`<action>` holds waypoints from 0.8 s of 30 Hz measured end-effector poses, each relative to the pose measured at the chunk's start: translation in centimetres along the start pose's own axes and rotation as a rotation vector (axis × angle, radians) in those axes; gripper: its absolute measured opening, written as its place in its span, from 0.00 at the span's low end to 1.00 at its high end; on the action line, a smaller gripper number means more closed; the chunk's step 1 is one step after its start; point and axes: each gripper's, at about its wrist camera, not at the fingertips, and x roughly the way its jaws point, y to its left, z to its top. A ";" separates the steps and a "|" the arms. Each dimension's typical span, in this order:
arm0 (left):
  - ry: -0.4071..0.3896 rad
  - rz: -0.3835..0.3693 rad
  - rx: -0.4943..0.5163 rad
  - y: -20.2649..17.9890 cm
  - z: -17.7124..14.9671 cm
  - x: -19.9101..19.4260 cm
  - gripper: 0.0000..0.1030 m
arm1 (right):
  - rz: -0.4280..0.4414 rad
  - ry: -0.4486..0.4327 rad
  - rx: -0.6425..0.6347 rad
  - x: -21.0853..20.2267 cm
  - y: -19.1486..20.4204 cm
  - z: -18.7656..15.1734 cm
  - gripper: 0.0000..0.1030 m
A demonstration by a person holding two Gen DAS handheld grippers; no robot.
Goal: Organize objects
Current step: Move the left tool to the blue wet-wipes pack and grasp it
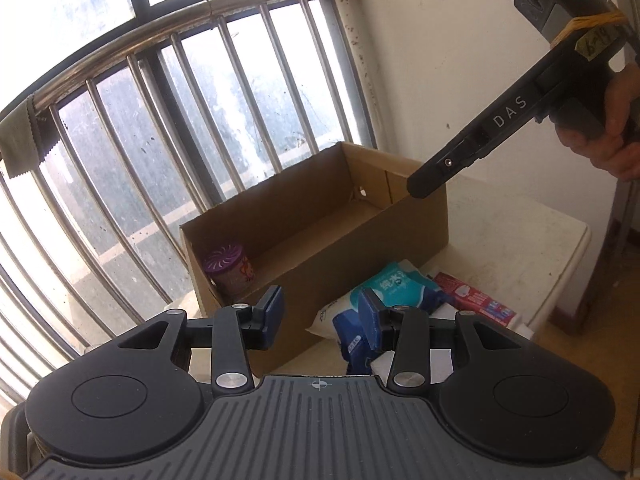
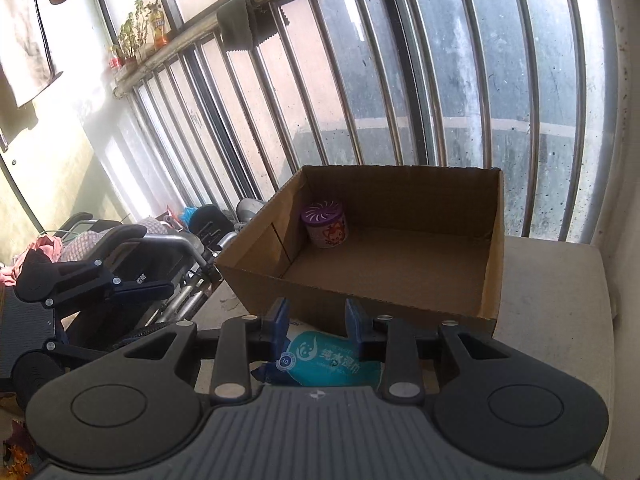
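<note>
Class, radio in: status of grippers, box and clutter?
Both grippers open, empty. Purple-lidded tub in cardboard box. Wipes pack outside, nothing blocking.

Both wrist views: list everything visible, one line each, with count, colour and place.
cardboard box: one, brown, open, on the white table
canister: one, purple lid, in a box corner
wipes pack: one, teal and white, before the box
blue item: one, beside the pack, unclear
red pack: one, flat on the table
cloth: one, dark, on the window rail
left gripper: open, empty
right gripper: open, empty
hand: one, holding the right gripper
</note>
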 end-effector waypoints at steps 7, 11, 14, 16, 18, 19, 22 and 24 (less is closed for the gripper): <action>-0.006 -0.046 -0.050 -1.4 -2.9 0.1 0.40 | 0.008 0.051 0.020 0.8 -0.5 -4.5 0.32; -0.003 -0.075 -0.078 -1.9 -4.7 0.7 0.40 | 0.015 0.065 0.035 1.2 -0.9 -6.2 0.32; 0.009 -0.104 -0.099 -2.0 -5.7 1.9 0.41 | 0.017 0.085 0.045 1.7 -1.3 -7.1 0.32; 0.016 -0.112 -0.110 -2.1 -6.3 2.6 0.41 | 0.026 0.100 0.067 2.2 -1.5 -7.8 0.32; 0.024 -0.121 -0.128 -2.2 -6.7 3.2 0.42 | 0.023 0.110 0.083 2.7 -1.7 -8.3 0.32; 0.025 -0.123 -0.143 -2.1 -6.8 3.5 0.42 | 0.017 0.112 0.092 3.0 -1.9 -8.5 0.32; 0.016 -0.134 -0.201 -1.7 -7.0 3.8 0.45 | 0.013 0.127 0.136 3.8 -2.7 -8.7 0.32; 0.004 -0.145 -0.240 -1.2 -7.2 3.9 0.49 | 0.019 0.126 0.172 4.2 -3.3 -8.5 0.33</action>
